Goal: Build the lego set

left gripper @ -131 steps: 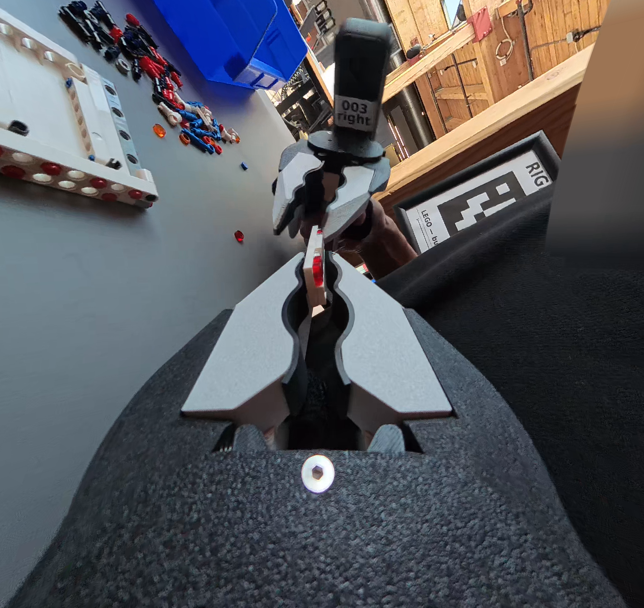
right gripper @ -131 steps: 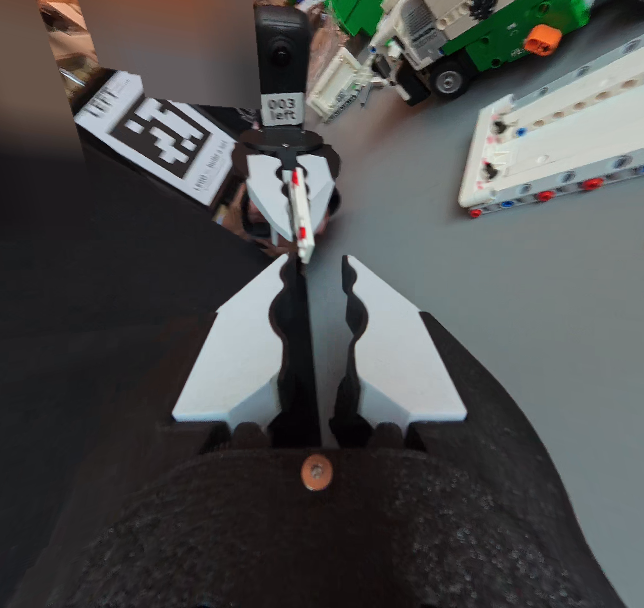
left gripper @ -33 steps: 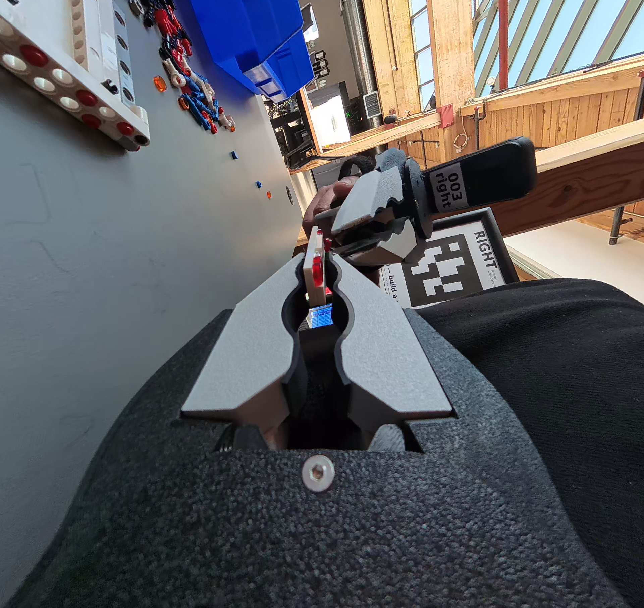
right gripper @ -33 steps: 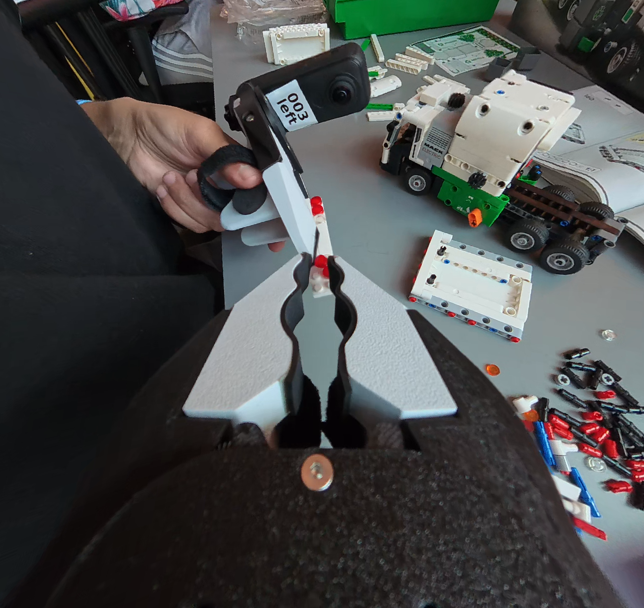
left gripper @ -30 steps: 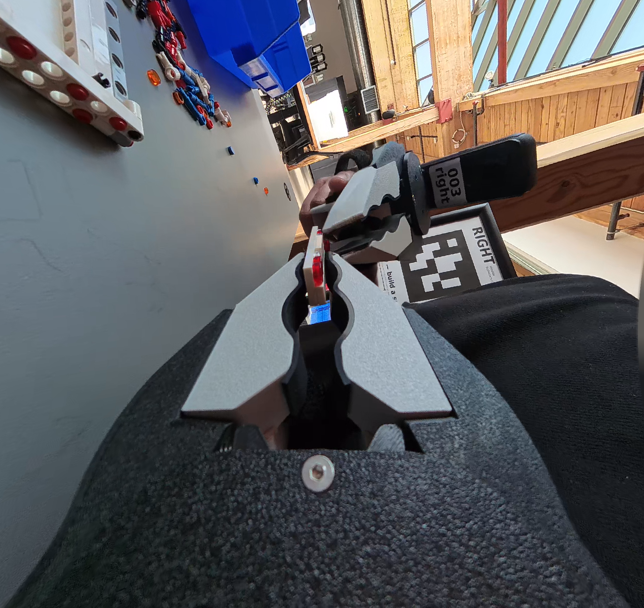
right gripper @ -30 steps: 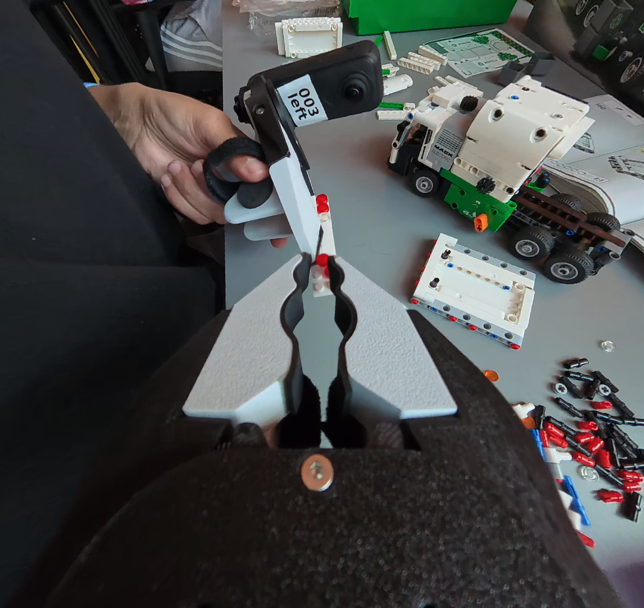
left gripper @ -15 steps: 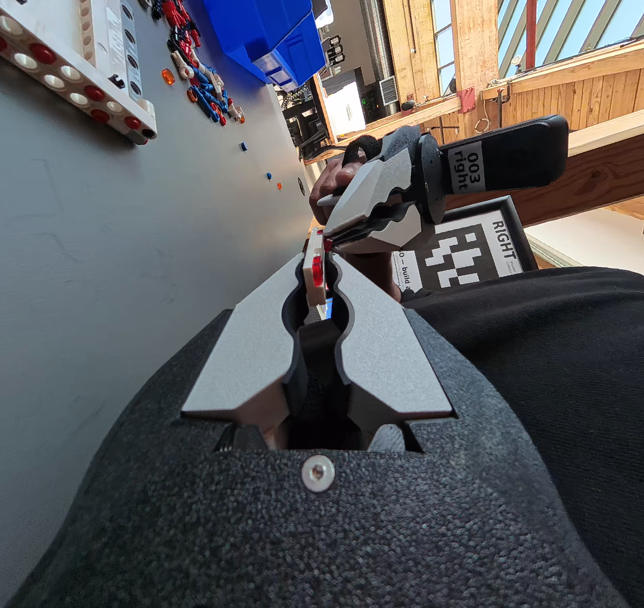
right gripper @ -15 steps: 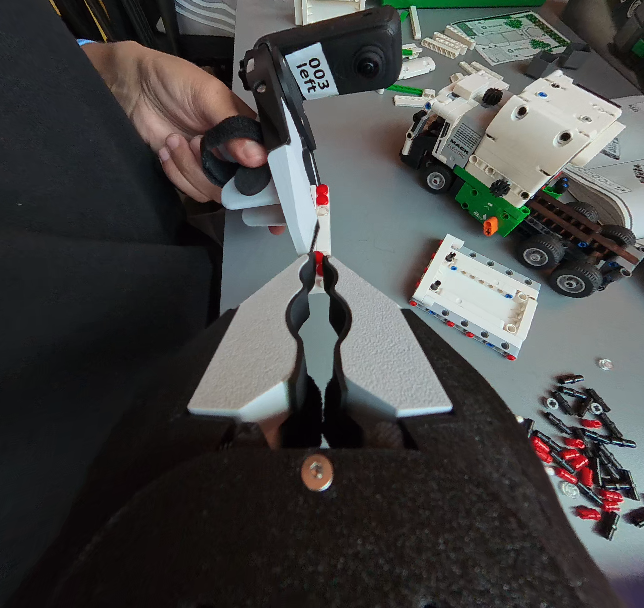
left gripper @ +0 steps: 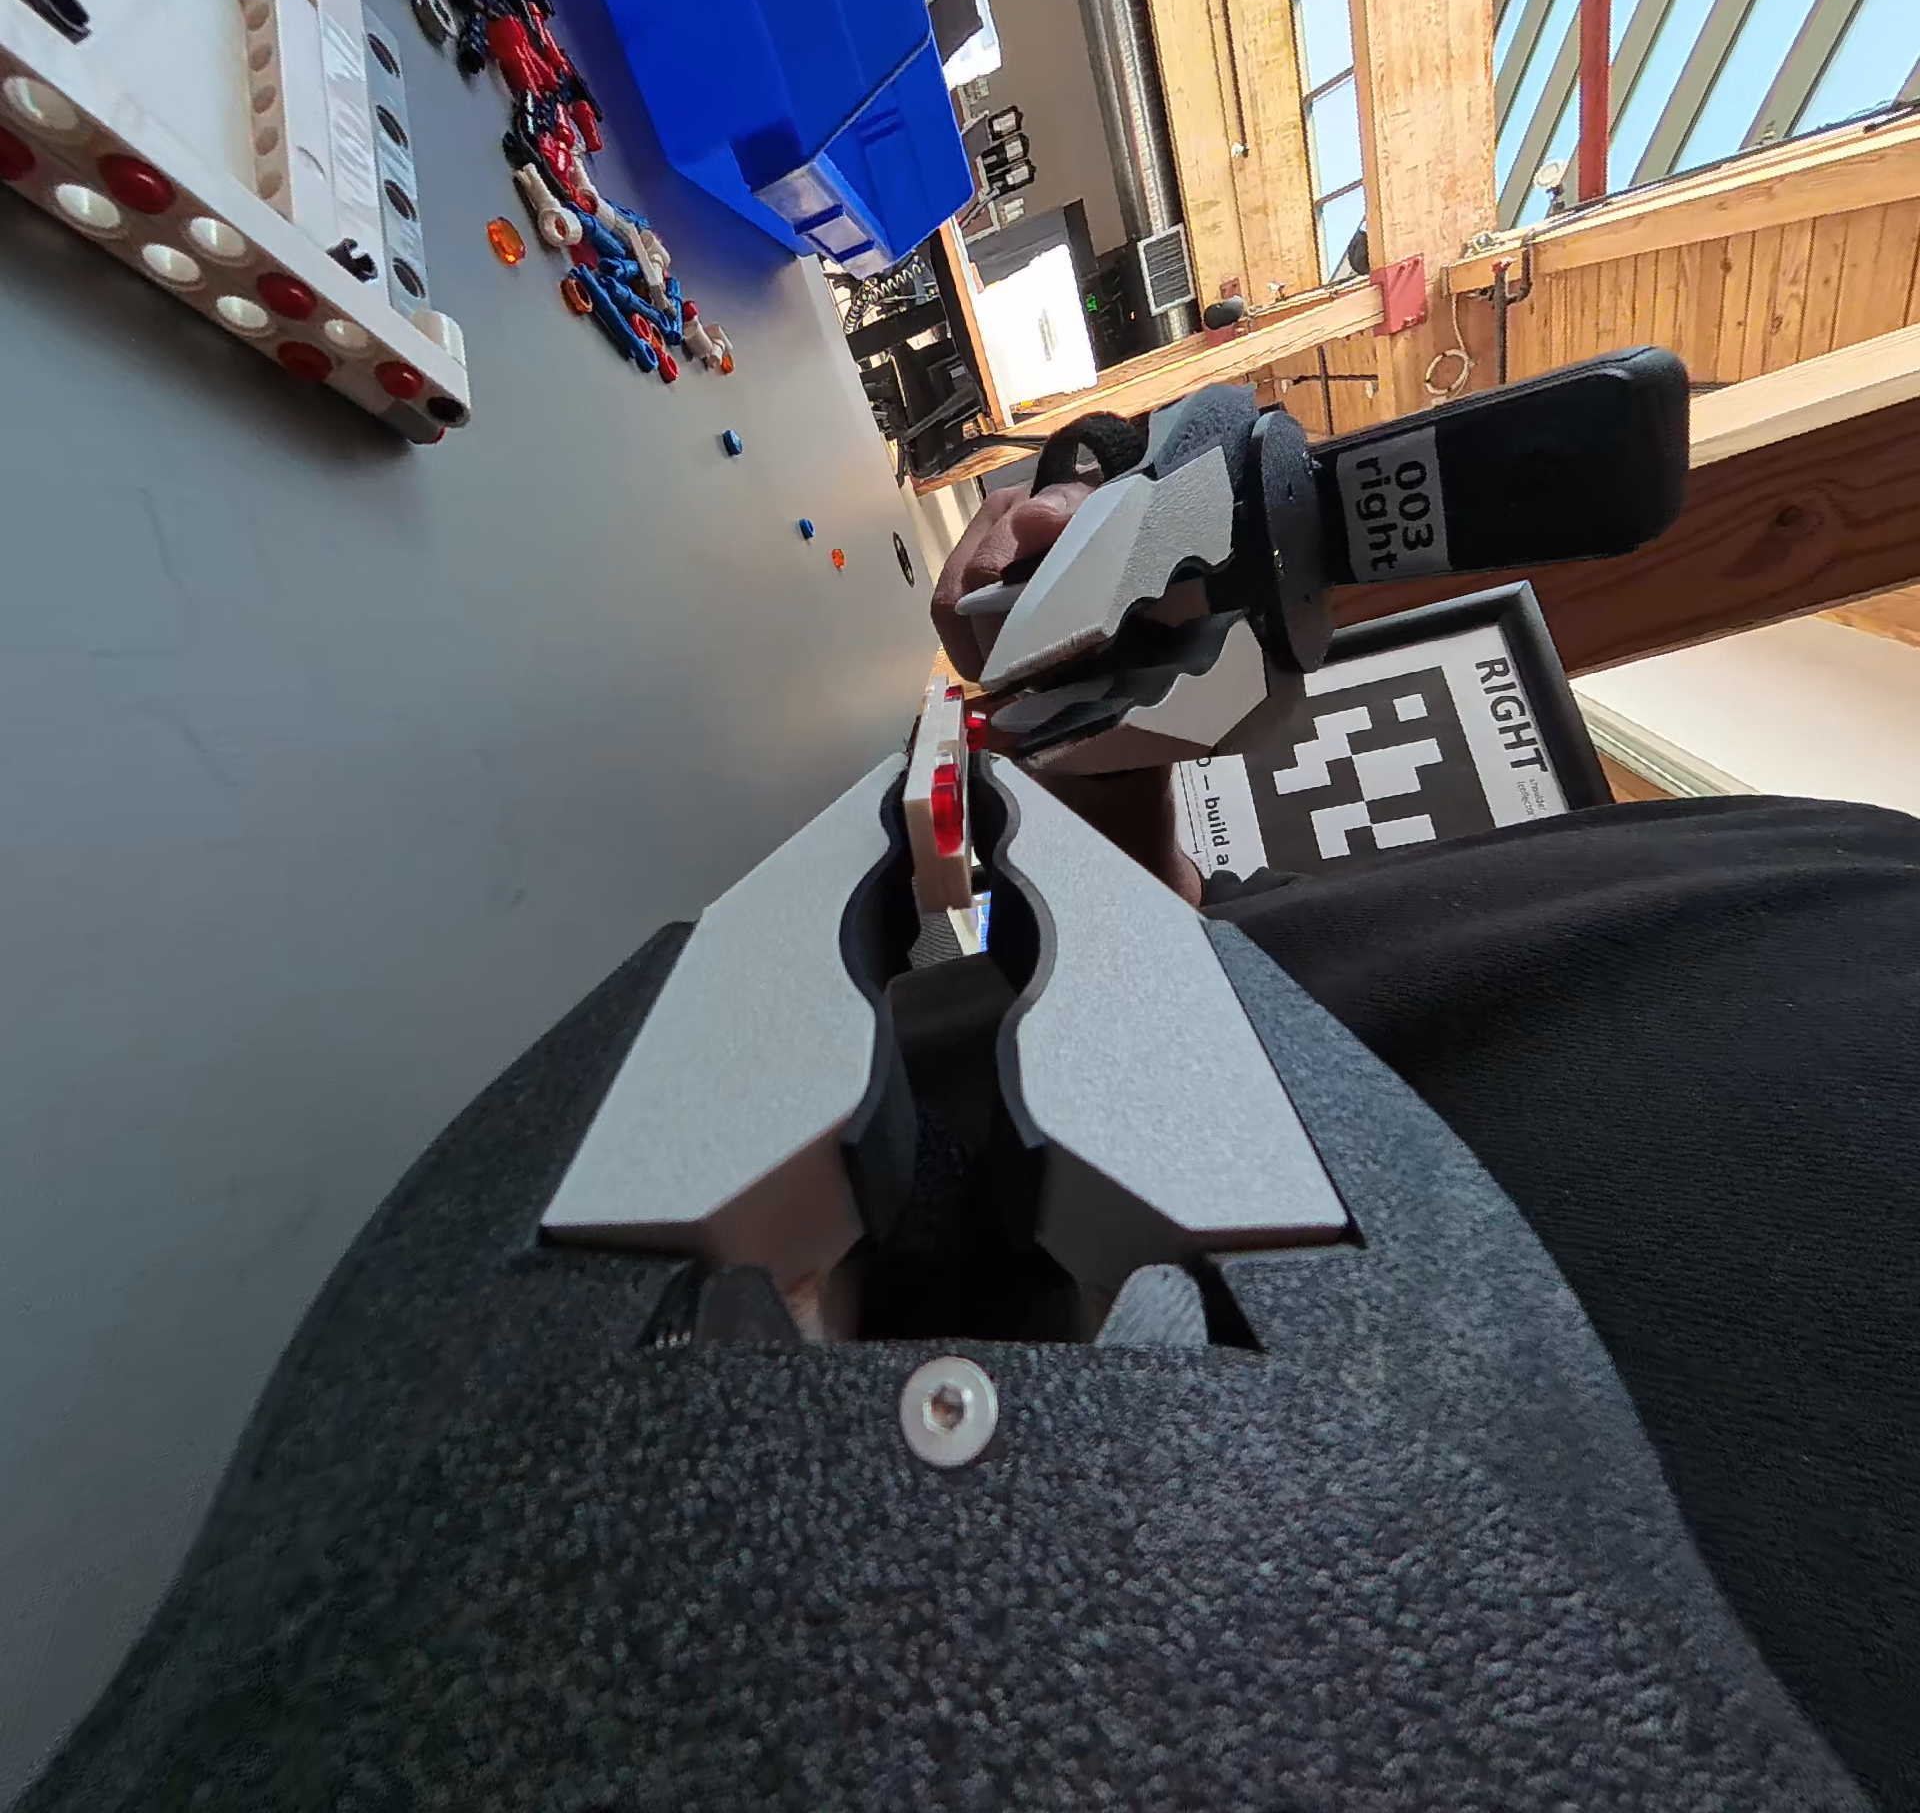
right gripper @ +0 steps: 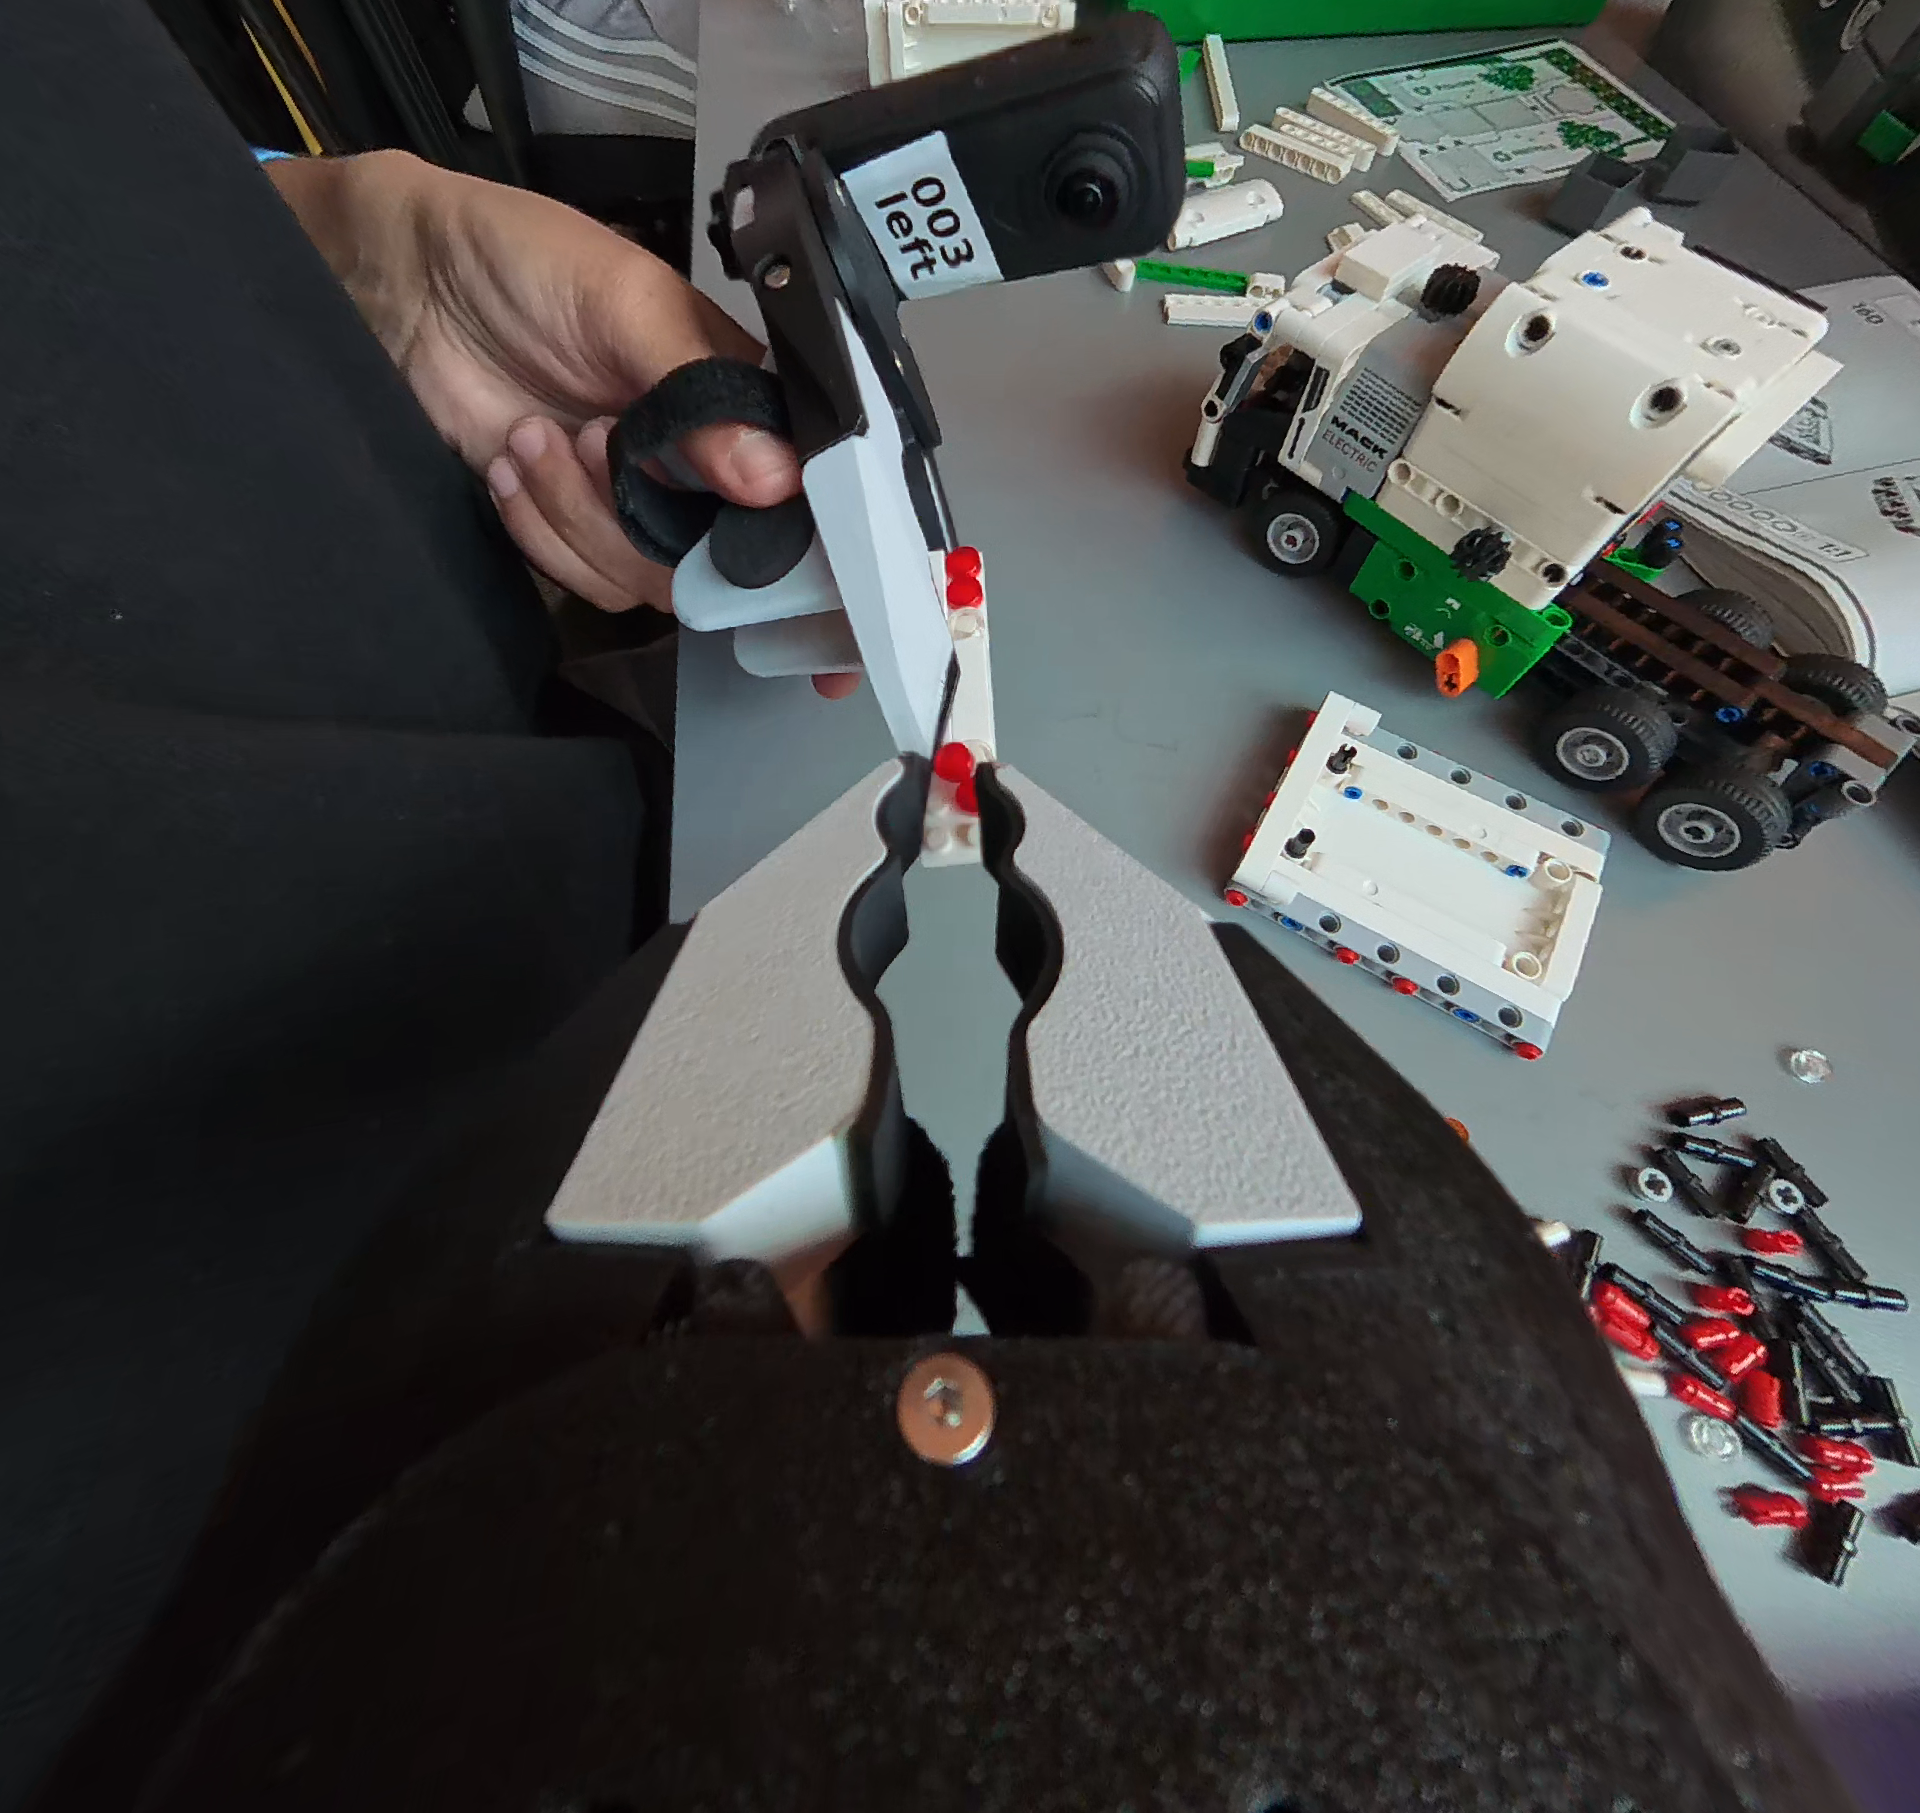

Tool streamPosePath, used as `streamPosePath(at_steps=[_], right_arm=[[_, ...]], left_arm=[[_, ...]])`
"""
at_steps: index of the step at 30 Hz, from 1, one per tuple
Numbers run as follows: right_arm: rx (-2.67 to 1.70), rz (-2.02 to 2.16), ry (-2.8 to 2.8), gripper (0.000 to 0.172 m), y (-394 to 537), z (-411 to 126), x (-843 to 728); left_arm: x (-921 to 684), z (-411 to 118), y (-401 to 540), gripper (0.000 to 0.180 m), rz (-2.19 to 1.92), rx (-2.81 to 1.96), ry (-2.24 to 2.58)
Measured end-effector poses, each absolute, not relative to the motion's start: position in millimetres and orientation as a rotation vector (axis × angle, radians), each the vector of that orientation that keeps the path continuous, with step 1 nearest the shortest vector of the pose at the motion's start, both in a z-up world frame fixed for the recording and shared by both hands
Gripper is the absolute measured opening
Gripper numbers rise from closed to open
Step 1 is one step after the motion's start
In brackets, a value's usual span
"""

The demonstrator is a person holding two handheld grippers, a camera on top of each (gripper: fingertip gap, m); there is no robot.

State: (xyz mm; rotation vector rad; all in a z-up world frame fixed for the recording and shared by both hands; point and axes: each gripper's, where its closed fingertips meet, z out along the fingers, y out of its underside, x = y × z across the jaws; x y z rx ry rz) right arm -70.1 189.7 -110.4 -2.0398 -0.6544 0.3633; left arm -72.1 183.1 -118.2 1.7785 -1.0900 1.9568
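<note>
Left gripper (left gripper: 948,787) is clamped on a thin white brick strip (left gripper: 943,828) with red studs, both pads pressed on its flat sides, held in the air above the near edge of the grey table (left gripper: 416,724). Right gripper (right gripper: 951,792) meets it tip to tip: its jaws stand a little apart around the strip's near end, with a red stud (right gripper: 954,761) between the tips; can't tell if the pads actually press on anything. On the table to the right: a white plate assembly (right gripper: 1423,880), a white and green toy truck (right gripper: 1507,454), and a heap of red and black pins (right gripper: 1766,1327). A blue bin (left gripper: 748,38) sits past the pins. A hand (right gripper: 520,361) grips the left tool's handle.
</note>
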Motion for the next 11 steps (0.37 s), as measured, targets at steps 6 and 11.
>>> streamPosePath(at_steps=[6, 11], right_arm=[[-1.993, 0.326, -0.812, 0.01, 186, -109, -78], [-1.967, 0.326, -1.023, 0.01, 183, -105, -82]], left_arm=[[-75, -115, 178, 0.005, 1.934, 1.713, -1.068], [-79, -116, 174, 0.005, 1.88, 1.679, -1.103]])
